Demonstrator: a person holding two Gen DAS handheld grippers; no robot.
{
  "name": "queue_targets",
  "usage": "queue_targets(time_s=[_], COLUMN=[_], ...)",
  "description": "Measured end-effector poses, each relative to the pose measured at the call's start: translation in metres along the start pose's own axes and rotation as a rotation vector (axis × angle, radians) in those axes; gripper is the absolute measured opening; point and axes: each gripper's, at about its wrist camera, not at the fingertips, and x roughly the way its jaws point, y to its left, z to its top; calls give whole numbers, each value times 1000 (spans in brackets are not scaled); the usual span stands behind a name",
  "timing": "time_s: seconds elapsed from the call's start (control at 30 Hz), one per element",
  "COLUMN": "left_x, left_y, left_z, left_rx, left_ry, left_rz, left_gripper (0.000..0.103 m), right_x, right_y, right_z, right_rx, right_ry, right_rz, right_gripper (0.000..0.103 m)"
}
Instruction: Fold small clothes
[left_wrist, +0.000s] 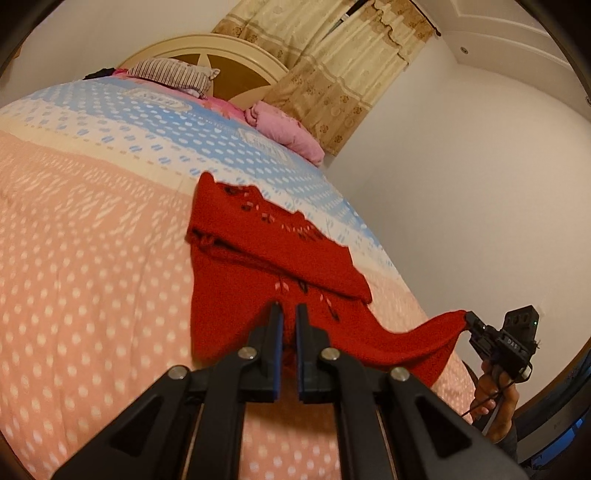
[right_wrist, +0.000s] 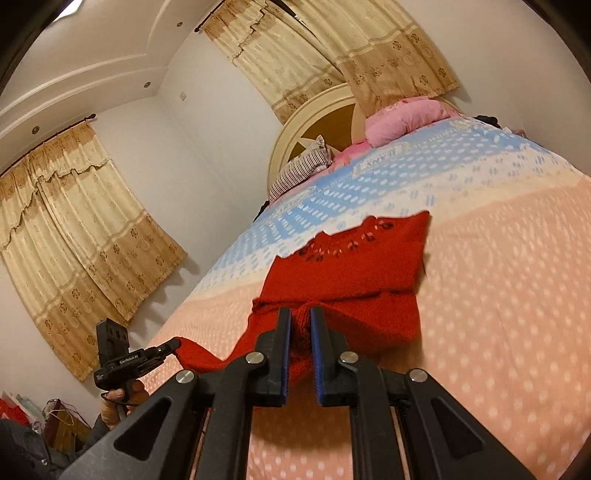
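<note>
Your left gripper and right gripper, both angled slightly downward, each clench a near corner of the red knitted garment above the pink dotted bed.

Bedroom w/ plain white walls and a white ceiling w/ stepped moulding and small recessed spotlights. Big bed fills the middle, covered in a dotted spread, pink nearer, blue and white further. Rounded cream headboard w/ brown star panel at the far end. Striped pillow and pink pillow against it. Beige patterned curtains hang on two walls. Warm indoor light.
</note>
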Motion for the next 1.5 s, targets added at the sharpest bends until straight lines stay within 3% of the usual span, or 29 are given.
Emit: queue_targets(time_s=[0.53,0.77,0.93,1.17,1.23,1.27,1.3,1.33,1.37,1.5], left_x=[68,121,165,237,232,228,220,214,208,187], left_y=[0,13,49,79,79,78,77,78,79,85], left_z=[114,137,147,142,141,141,140,140,140,134], left_rx=[56,61,9,57,50,53,69,84,97,147], left_ry=[-52,-2,50,170,160,153,138,126,113,105], left_rz=[75,123,190,345,327,325,337,355,359,349], left_gripper=[5,5,5,7,9,13,16,29,42,52], right_x=[80,132,172,256,262,260,257,252,249,232], right_y=[-17,-56,-87,-141,-150,-152,-152,-154,-155,-161], right_z=[108,126,131,124,123,122,121,118,117,110], right_rx=[-39,15,58,70,78,74,68,53,42,4], right_ry=[-16,21,59,172,168,163,161,157,155,157], right_rz=[-69,-117,-157,-299,-326,-325,-327,-328,-335,-363], right_gripper=[10,10,10,10,13,26,49,58,63,63])
